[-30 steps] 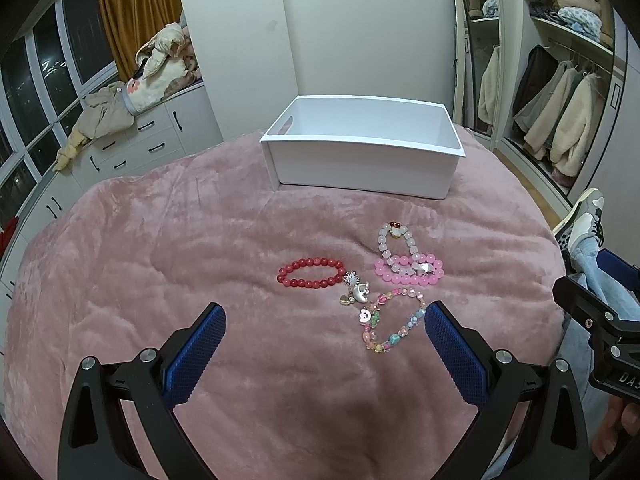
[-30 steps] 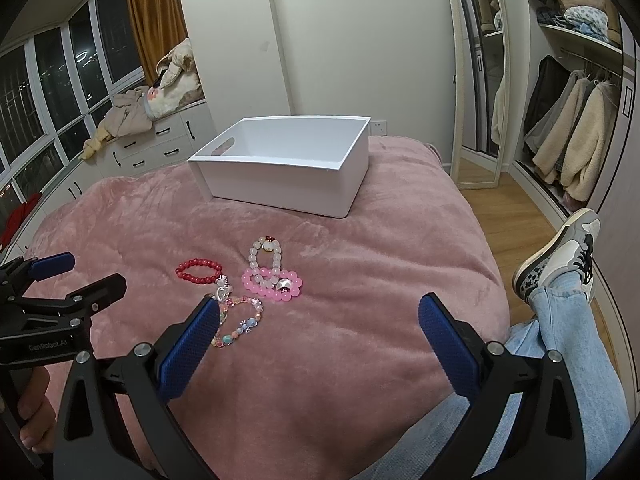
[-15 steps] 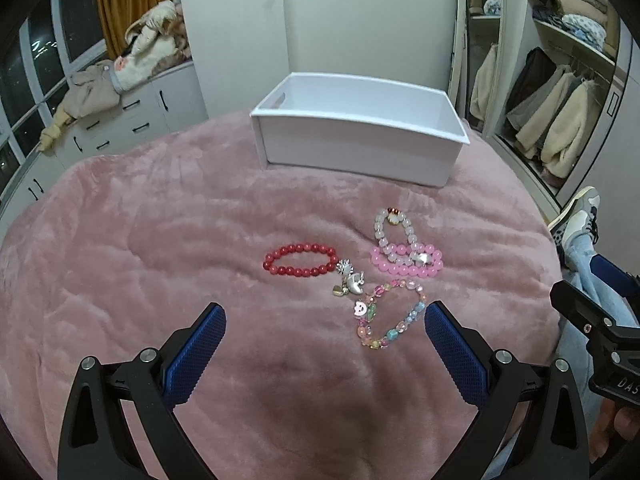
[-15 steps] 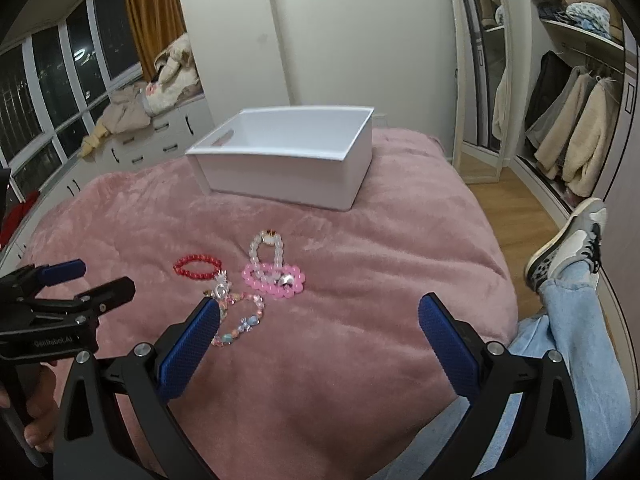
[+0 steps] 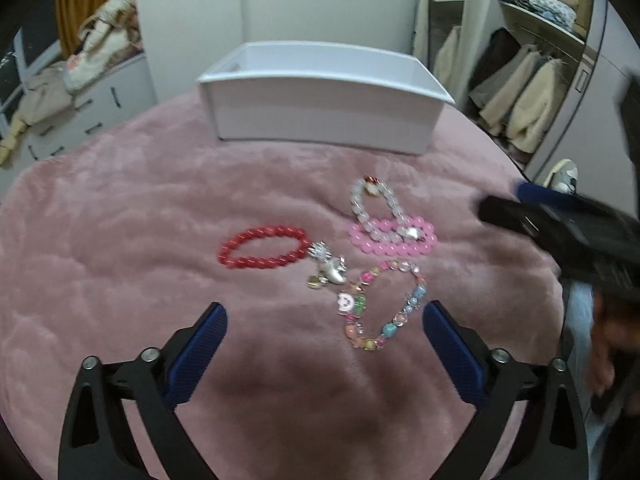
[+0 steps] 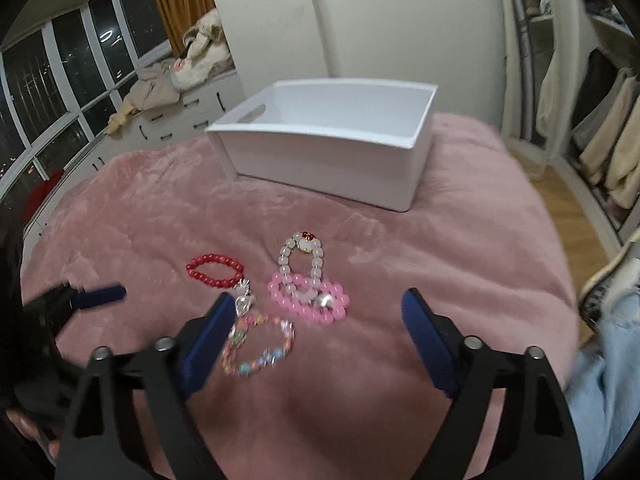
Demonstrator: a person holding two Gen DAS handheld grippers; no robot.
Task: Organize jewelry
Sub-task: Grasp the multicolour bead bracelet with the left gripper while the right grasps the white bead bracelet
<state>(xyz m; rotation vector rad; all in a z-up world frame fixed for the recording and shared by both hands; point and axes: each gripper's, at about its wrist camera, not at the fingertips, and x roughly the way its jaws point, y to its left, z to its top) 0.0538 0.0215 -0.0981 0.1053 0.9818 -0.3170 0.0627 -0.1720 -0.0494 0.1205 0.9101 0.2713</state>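
Four bracelets lie clustered on a pink blanket, near a white bin at the far side. Left gripper and right gripper hover wide, empty. Likely approach step: next, close on one bracelet.

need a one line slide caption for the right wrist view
Open right claw above four beaded bracelets on a pink blanket, white bin behind.

Left tool: I am holding it low, fingers spread wide apart, gripping nothing. Right tool: I am holding it likewise, fingers parted wide, nothing between them.
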